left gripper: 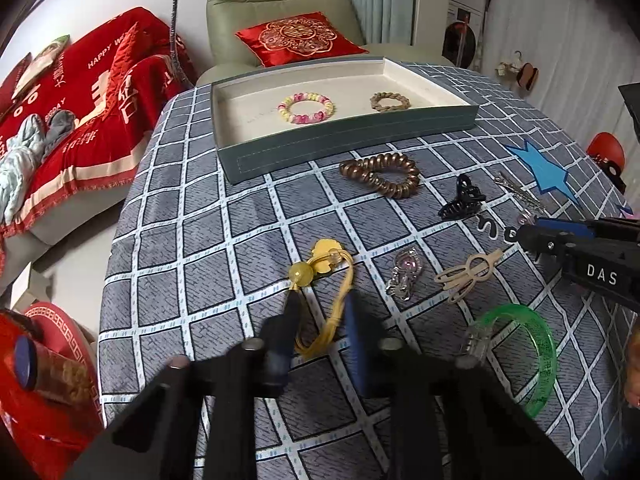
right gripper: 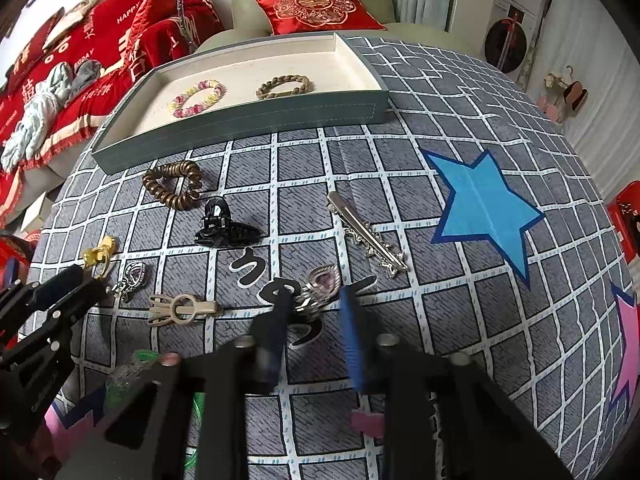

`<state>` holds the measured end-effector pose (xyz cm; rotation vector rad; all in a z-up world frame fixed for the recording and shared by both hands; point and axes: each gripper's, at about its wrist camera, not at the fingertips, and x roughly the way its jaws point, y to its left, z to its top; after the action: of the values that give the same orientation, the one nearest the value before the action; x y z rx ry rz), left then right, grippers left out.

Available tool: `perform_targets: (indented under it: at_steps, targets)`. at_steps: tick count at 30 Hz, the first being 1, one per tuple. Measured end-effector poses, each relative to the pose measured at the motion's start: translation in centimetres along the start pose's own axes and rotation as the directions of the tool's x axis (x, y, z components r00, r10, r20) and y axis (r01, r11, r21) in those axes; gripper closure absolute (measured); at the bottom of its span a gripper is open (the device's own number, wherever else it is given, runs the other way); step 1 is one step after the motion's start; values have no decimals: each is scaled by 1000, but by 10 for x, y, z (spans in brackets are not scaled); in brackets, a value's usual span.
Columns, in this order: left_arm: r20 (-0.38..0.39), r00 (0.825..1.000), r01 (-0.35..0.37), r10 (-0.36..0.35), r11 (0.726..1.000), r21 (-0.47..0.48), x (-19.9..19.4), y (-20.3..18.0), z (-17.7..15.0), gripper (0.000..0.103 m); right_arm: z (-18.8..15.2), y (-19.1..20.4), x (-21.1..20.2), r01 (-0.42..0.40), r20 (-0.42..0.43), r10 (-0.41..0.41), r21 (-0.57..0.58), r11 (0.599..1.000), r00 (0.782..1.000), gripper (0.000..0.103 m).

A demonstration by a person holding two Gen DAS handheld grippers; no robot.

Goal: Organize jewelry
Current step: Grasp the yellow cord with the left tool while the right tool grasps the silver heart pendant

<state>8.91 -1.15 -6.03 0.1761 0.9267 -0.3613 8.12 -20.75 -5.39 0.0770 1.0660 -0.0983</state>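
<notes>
Both hand-held grippers closing on jewelry, tray waiting

Left wrist view: the left hand-held gripper [left gripper: 320,312] is pinched on the yellow cord bracelet [left gripper: 326,280]; lift straight so the bead clears the table [left gripper: 200,240], toward the tray [left gripper: 348,136] holding 2 bracelets; "DAS" shows opposite. Right wrist view: the right hand-held gripper [right gripper: 316,304], nearly shut, nips the silver pendant [right gripper: 318,288].

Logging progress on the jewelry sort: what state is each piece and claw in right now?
Tray: holds two bracelets.
Beaded bracelet: in tray.
Braided bracelet: in tray.
Yellow cord charm: on cloth, cord between left claw fingers.
Silver pendant: on cloth, at right claw tips.
</notes>
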Motion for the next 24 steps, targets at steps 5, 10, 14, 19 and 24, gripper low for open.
perform_targets:
  at_steps: [5,10,14,19,24]
  targets:
    - [-5,999,48,-48,998,-47,-3,8,-1,80,-1,-9,-3,-53,6,53,42,998,999,87]
    - [4,997,74,-74,993,-87,-7,14,1,80,-2,-19,-11,-115,33,113,71,991,993,93]
    - [10,997,78,-78,993,-90,-11,15,3,80,-3,-24,-17,-136,46,132,80,988,990,93]
    - [21,997,82,-80,993,-87,-15,13,4,80,-4,-28,-18,-179,45,176,92,980,983,92]
    - [20,996,84,-82,993,-89,-16,13,5,80,-4,-26,-12,-157,22,155,71,985,988,62]
